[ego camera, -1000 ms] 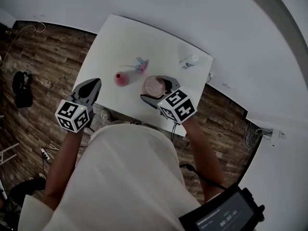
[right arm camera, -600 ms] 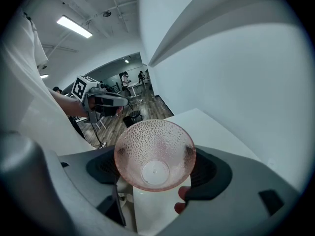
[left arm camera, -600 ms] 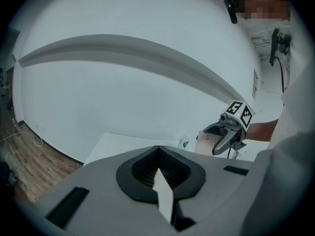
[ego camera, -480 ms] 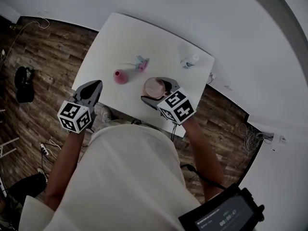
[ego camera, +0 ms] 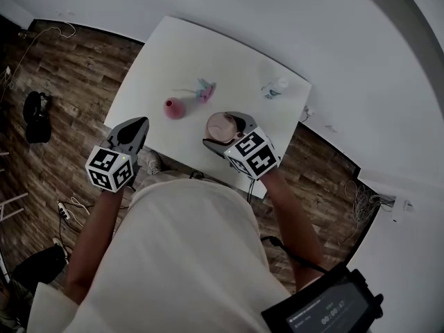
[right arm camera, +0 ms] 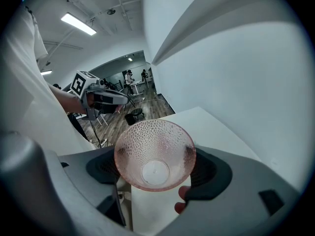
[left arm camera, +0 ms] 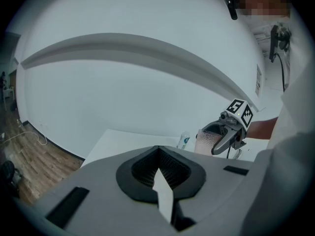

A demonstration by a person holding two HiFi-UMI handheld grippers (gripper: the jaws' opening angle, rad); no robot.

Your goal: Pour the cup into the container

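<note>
Dimpled translucent pink plastic cup (right arm camera: 155,154); matt table (ego camera: 187,54); wood-plank floor (ego camera: 62,75)

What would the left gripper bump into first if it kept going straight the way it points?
Probably the bare top of the white table: the left gripper tilts down toward it, aiming left of the pink container. Depth is unclear.

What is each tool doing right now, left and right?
Left tool: closed, holding nothing.
Right tool: closed on the pink cup.
</note>
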